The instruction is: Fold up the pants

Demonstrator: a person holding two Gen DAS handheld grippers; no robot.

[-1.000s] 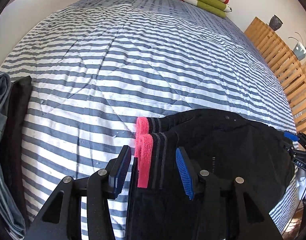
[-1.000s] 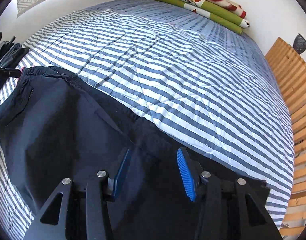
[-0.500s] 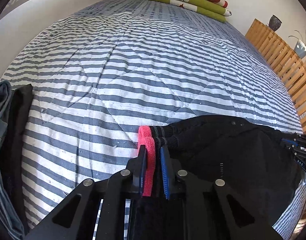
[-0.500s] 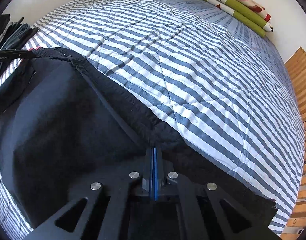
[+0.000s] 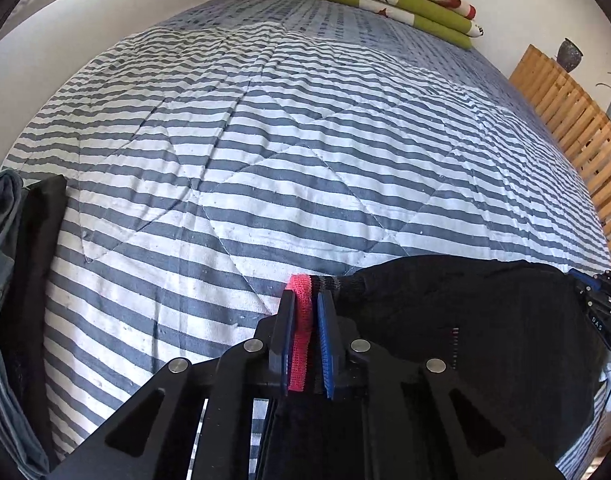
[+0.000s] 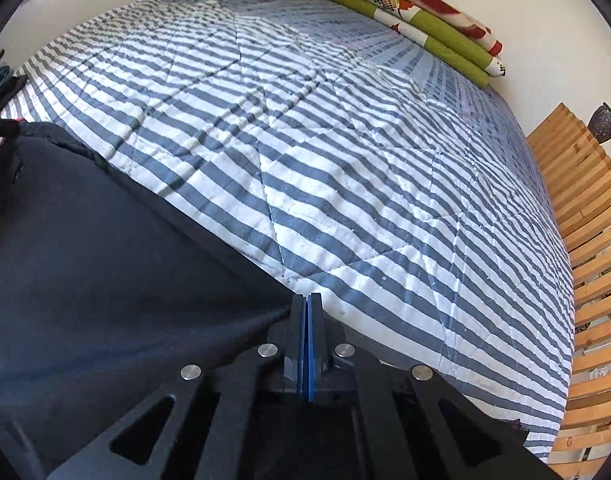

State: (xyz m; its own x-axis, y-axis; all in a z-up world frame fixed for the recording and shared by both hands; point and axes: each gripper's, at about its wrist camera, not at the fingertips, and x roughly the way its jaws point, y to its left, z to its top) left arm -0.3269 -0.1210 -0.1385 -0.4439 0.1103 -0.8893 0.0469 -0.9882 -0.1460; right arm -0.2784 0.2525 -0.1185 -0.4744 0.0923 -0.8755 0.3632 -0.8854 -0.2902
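Each hand-held gripper point(image 5: 306, 334) point(image 6: 306, 344) pinches the black pants point(image 5: 465, 320) on a striped quilt point(image 5: 265, 140); slatted wood point(image 6: 585, 240) alongside.

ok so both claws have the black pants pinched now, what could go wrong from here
The left claw grips only the thin pink waistband edge, so it could slip out when lifted. The right claw pinches just the rim of the black pants; a layer may drop free. The pants lie near the striped quilt's edge and could slide off.

Black pants point(image 5: 465, 320) with pink waistband point(image 5: 299, 320) lie spread.
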